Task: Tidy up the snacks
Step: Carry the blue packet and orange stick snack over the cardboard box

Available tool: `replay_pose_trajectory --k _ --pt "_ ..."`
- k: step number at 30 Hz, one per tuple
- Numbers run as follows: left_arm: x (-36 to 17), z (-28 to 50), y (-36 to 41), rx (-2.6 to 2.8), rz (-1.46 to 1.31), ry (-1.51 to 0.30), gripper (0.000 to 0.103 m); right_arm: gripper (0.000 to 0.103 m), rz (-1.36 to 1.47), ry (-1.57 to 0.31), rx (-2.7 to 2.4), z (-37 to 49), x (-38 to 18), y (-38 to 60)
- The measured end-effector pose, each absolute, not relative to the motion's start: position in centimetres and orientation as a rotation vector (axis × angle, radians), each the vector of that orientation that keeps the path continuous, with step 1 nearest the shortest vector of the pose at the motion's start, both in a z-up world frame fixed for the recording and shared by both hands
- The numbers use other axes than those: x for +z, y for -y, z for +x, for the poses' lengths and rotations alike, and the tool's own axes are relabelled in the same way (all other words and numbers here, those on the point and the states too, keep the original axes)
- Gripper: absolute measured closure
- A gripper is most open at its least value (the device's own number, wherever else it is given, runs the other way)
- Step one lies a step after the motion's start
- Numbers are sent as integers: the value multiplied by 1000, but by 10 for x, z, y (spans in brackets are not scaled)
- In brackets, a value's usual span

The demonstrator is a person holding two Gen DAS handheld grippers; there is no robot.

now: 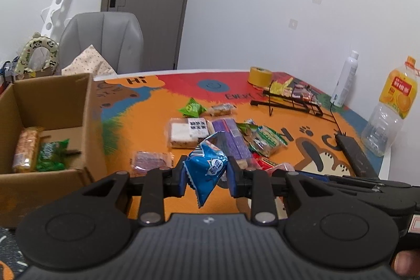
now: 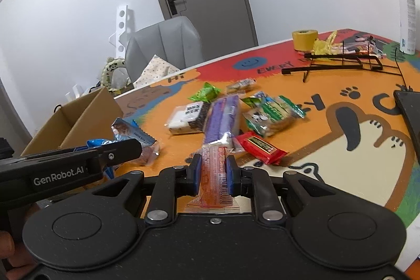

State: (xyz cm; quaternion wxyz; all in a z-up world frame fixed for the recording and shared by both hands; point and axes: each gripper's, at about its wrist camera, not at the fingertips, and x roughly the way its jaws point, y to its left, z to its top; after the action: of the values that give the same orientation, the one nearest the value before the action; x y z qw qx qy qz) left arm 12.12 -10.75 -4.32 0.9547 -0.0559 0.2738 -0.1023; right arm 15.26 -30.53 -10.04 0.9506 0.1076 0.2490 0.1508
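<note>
The left tongs are clamped on a blue snack packet, pinched across its middle and lifted clear of the bench; the right tongs are closed narrow on an orange wrapped bar, gripped across its width with the sealed end toward the camera. Both look light and crinkly, the film probably slick, so a hold across the filled body seems safer than one on the crimped ends, and a hard squeeze could crush what is inside. In the left wrist view the loose pile lies at about 12 o'clock from the tongs: a long purple packet, a white cake slice in clear wrap, green packets and a pink wrapped one at 10 o'clock. The cardboard box stands open at 9 o'clock, already holding a tan cracker pack and a green packet side by side. Farther off at 1 o'clock is a black wire rack with small wrapped snacks on it.
</note>
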Motion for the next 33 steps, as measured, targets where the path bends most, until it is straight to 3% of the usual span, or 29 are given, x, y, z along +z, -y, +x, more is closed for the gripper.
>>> replay_pose_trajectory --k 33 --pt "-11 96 -23 3 -284 -418 74 85 112 -432 477 155 -42 205"
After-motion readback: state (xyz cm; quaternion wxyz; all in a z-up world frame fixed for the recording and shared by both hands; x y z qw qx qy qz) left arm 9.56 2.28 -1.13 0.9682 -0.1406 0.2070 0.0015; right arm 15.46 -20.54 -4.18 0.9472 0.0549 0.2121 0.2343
